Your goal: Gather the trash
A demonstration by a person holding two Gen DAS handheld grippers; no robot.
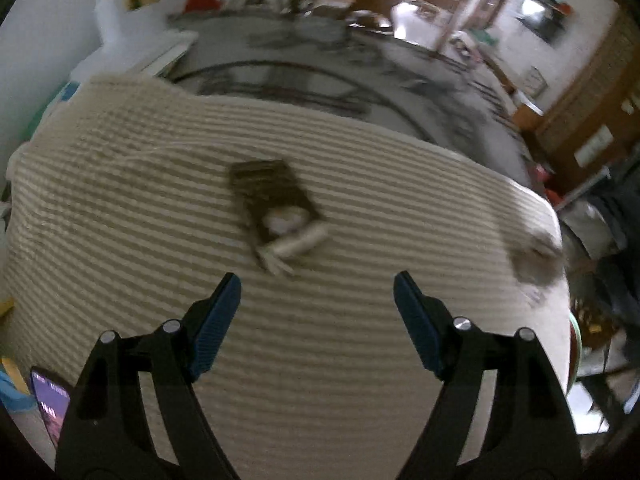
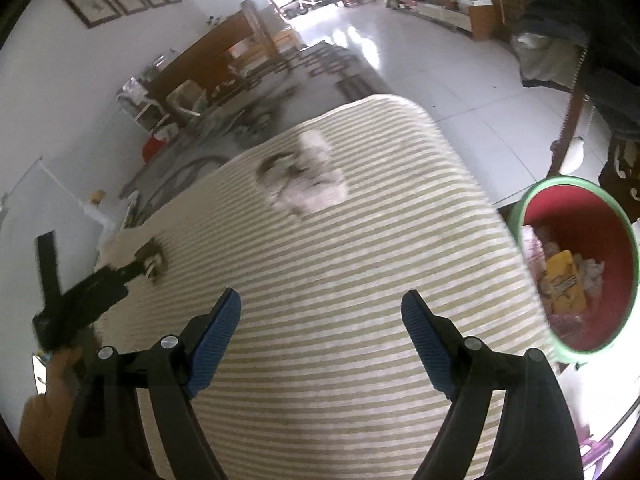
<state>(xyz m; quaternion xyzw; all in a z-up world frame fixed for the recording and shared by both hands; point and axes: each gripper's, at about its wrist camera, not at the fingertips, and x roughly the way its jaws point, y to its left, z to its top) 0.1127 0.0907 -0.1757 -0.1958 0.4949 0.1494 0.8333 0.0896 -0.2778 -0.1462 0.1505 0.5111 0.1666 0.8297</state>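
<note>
While spread, left gripper (image 1: 317, 280) fingers (image 1: 218, 312) short of wrapper (image 1: 276, 204).

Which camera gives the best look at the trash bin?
The right wrist view: the red bin with its green rim sits open beside the striped cloth, trash visible inside. The left wrist view shows only a rim sliver.

From my left wrist camera, the dark wrapper (image 1: 272, 196) on the striped cloth (image 1: 120, 208) is smeared by motion, so I cannot read its print. A grey lump (image 1: 534, 260) near the cloth's right edge is too blurred to name. From my right wrist camera, the pale crumpled trash (image 2: 308, 176) is blurred too. The cloth hides part of the red bin (image 2: 616, 240). My left gripper (image 2: 150, 266) is blurred, and I cannot tell its jaws there.
</note>
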